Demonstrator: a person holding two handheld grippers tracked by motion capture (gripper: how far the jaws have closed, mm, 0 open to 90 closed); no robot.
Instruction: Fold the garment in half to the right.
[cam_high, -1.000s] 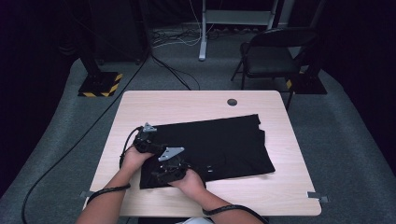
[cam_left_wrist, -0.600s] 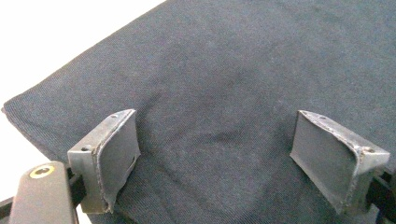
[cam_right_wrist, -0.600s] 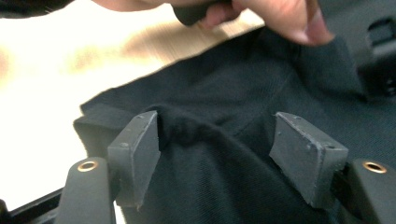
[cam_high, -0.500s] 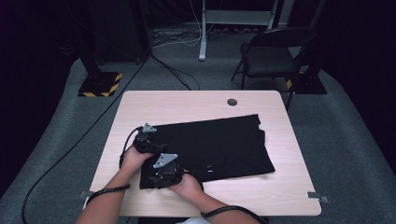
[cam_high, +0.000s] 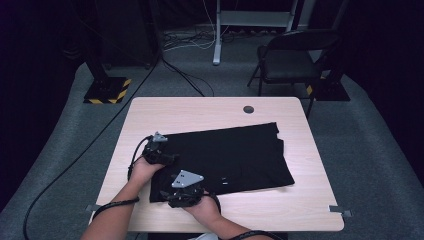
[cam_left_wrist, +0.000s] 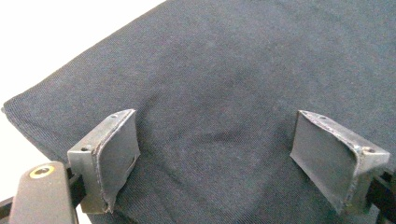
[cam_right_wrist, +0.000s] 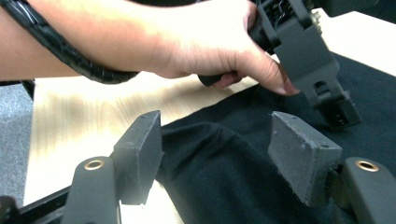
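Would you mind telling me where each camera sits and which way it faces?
High view: above the person's side, looking forward and down on the table; both forearms show.
Left gripper view: on the left gripper, looking down at the black garment between open jaws.
Right gripper view: on the right gripper, facing the left hand.
All views share the garment.

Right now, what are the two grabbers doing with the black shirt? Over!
Left gripper open, jaws down on the black shirt. Right gripper open, jaws just been closing, shirt's near edge between them, not pinched. Table bare around shirt, nothing in the way.
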